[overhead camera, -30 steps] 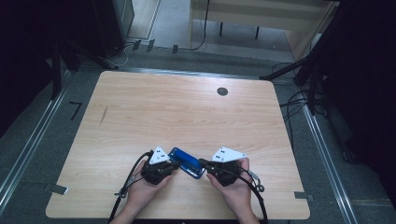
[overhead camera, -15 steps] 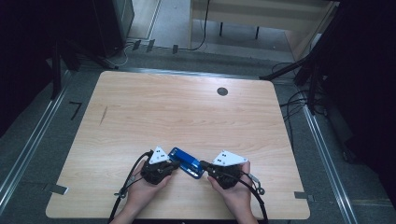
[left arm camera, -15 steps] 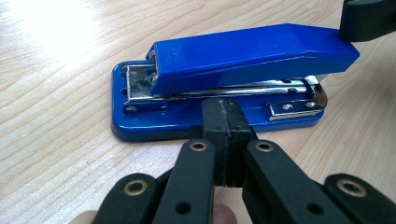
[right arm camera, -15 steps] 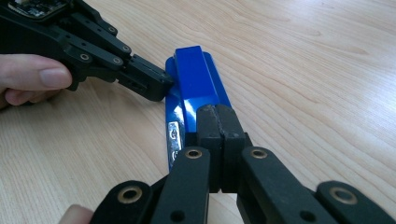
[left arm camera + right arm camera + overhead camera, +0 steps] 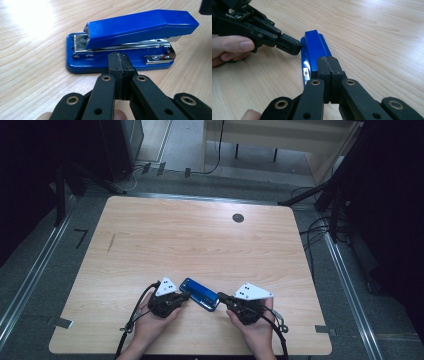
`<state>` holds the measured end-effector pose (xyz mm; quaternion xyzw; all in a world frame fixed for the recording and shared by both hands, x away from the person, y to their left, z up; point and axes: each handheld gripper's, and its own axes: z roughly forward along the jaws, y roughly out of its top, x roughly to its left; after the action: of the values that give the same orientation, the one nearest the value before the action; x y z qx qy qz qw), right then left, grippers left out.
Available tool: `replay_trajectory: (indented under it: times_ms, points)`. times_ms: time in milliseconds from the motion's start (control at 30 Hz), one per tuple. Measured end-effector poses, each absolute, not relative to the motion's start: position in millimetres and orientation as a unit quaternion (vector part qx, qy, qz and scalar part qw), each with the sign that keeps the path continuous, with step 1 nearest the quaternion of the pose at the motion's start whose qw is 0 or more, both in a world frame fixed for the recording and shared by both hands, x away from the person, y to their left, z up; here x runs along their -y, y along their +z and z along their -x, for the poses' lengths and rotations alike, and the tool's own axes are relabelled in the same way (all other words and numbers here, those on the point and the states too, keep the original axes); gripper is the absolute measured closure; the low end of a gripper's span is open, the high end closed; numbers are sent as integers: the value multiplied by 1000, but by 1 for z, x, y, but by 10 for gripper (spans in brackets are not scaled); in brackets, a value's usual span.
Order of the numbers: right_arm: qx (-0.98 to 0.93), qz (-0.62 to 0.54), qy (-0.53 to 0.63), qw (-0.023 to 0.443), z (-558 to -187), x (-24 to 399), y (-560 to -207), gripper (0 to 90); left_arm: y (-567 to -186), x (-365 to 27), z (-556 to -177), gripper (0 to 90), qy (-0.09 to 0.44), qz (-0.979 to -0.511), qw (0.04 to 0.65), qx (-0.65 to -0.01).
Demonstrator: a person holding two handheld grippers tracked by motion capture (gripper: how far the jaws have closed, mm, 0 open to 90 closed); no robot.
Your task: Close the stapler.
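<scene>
Your stapler (image 5: 130, 32) has a glossy, smooth blue plastic shell, and bright polished metal shows between its top and base. Under it, your table (image 5: 200, 245) is pale wood-grain with a smooth, slightly shiny finish. Both grippers, left (image 5: 119, 62) and right (image 5: 328, 67), look like matt black plastic with brass-coloured rivets beside the stapler.

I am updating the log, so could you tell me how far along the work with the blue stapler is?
Done: both claws are at the blue stapler, which lies flat on the table. In hand: the left claw, shut, meets its side; the right claw, shut, meets one end. Left: neither grips it; nothing lifted.
</scene>
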<state>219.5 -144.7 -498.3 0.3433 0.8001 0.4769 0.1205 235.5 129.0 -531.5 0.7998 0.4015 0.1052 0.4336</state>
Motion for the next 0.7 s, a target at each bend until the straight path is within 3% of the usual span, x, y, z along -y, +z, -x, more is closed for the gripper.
replay_trajectory:
  times_ms: [133,367,567,667,700]
  points:
    - [-797,-343,481,121,-215,145,-496,900,-523,-141,-232,900,135,-785,442,-412]
    - [-798,-343,480,119,-210,143,-500,900,-517,-169,-226,806,165,-747,476,-434]
    - [-800,-343,478,120,-207,140,-503,900,-521,-189,-213,652,194,-724,475,-462]
    - [-799,-348,476,122,-205,141,-505,900,-522,-200,-211,499,209,-713,470,-477]
    - [-798,-349,476,124,-205,141,-505,900,-523,-204,-211,487,211,-710,471,-479]
